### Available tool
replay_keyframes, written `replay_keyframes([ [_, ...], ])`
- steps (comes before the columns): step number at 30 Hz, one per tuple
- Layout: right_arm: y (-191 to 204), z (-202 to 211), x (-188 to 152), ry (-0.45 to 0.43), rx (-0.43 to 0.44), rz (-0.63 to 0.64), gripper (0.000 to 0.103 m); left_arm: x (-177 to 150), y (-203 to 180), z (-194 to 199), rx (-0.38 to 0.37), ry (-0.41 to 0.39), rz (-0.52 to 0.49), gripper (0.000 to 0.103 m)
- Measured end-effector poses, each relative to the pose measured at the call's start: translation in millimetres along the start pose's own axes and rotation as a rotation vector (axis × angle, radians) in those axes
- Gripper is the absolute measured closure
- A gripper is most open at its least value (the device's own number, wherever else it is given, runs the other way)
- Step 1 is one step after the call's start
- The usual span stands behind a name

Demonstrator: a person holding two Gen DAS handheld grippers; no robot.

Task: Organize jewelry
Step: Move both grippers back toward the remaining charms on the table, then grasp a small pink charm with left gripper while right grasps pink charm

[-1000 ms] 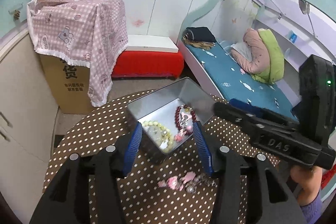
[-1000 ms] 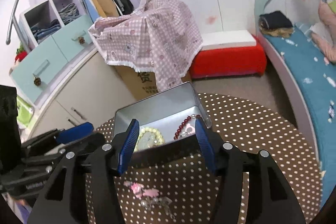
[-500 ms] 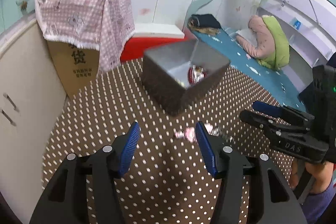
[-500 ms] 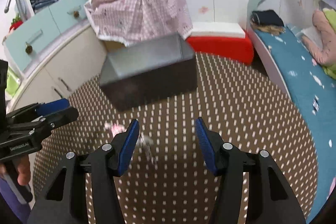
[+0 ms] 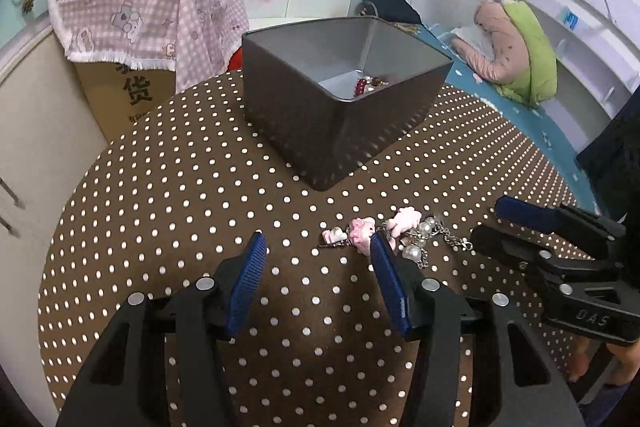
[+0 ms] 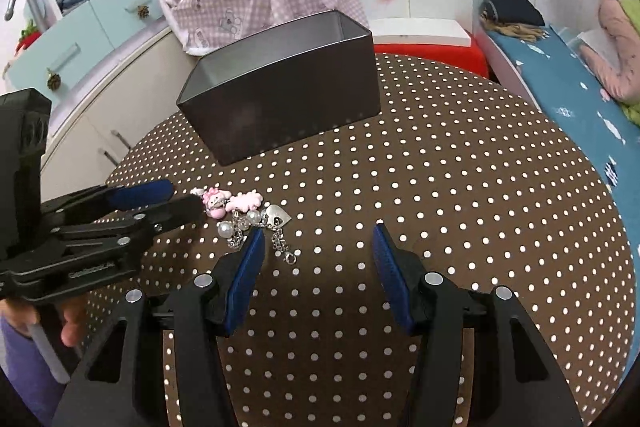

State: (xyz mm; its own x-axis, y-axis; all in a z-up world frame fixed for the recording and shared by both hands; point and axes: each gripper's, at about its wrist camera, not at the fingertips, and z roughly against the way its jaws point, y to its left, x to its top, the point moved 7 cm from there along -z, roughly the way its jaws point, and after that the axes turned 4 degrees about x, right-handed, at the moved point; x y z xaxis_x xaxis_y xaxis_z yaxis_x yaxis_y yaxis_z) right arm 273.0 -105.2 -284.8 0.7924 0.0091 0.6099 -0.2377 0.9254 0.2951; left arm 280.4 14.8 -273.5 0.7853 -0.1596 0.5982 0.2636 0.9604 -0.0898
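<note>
Both grippers are pulled back and lowered from the tin (image 5: 344, 99); left gripper (image 5: 316, 283) and right gripper (image 6: 318, 277) are held wide open, empty, flanking the charm bracelet (image 6: 244, 213) at frame centre, presumably for pickup.

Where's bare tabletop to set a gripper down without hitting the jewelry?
Bare cloth lies right of the charm bracelet, between the tin box and the table's bed-side edge, under the open right gripper. It is crowded beside the bracelet, where the open left gripper sits.

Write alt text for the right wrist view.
An open right gripper hovers over a brown polka-dot table, just right of a pink charm bracelet lying on it. A dark metal box stands behind, and the open left gripper reaches in from the left.
</note>
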Motion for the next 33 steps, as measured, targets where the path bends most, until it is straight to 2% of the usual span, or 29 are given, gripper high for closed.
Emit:
replay_keyframes([
  [2,0,0,1,0.000,0.007,0.000,0.049,2,-1,-2,0.008,0.001,-0.014,0.063],
  [6,1,1,3,-0.006,0.014,-0.001,0.049,6,-2,-5,0.009,-0.003,-0.036,0.068],
  [8,3,3,5,-0.012,0.017,0.001,0.049,6,-5,-5,-0.007,-0.004,-0.043,0.074],
  [13,2,4,6,-0.012,0.019,0.000,0.049,9,-9,-7,-0.025,0.000,-0.071,0.077],
  [15,1,5,5,-0.012,0.021,-0.006,0.049,11,-13,-8,-0.053,0.004,-0.084,0.086],
  [18,-1,5,4,-0.012,0.020,-0.010,0.049,11,-16,-9,-0.071,-0.002,-0.094,0.090],
  [24,0,8,5,-0.019,0.018,-0.006,0.049,4,-15,-3,-0.056,-0.011,-0.091,0.091],
  [29,6,11,7,-0.024,0.018,0.012,0.049,-1,-1,20,-0.064,-0.046,-0.038,0.091],
  [33,17,10,10,-0.020,0.013,0.044,0.049,-8,14,34,-0.029,-0.061,-0.003,0.091],
])
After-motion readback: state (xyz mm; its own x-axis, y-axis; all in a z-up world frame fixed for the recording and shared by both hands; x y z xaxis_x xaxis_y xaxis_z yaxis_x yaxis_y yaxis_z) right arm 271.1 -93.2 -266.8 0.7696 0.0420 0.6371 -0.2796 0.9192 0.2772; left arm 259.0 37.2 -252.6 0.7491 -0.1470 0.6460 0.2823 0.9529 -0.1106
